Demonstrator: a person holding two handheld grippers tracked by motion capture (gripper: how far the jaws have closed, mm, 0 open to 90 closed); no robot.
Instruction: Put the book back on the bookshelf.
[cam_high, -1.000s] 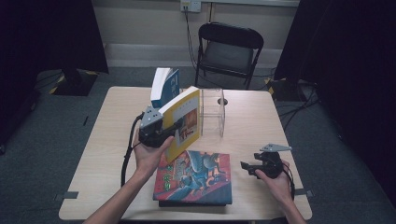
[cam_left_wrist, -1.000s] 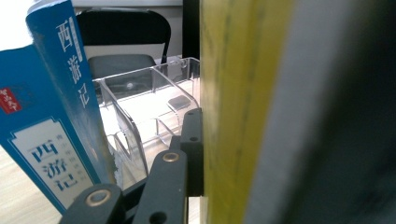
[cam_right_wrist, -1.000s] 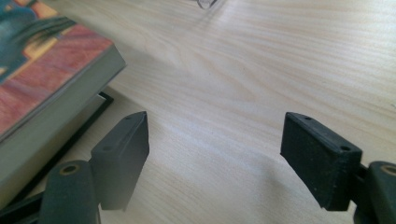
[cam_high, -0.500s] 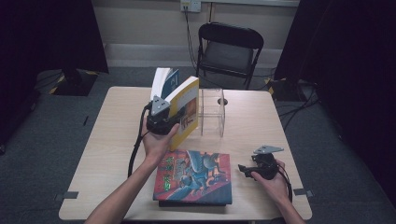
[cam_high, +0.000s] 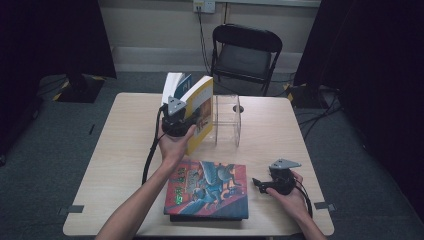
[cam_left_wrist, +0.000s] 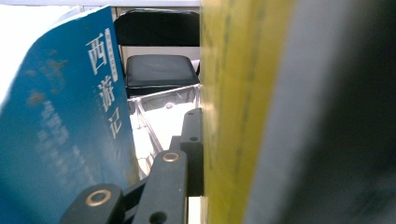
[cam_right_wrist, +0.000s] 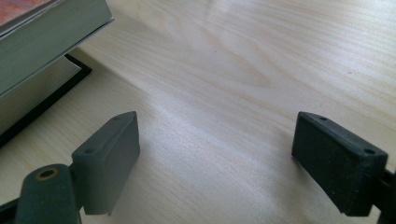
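High view: the left gripper (cam_high: 181, 121) clamps a yellow book (cam_high: 200, 112) upright at the clear acrylic rack (cam_high: 227, 120) on the wooden table (cam_high: 125, 130), a blue book (cam_left_wrist: 56, 135) standing just beside it. Right gripper (cam_high: 267, 184) rests near a stack of books (cam_high: 210, 190) at the table's near edge; its jaws, just opened wider, hold nothing.

black gripper (cam_high: 270, 183) bodies, grey 3-cornered plates, trailing cables.
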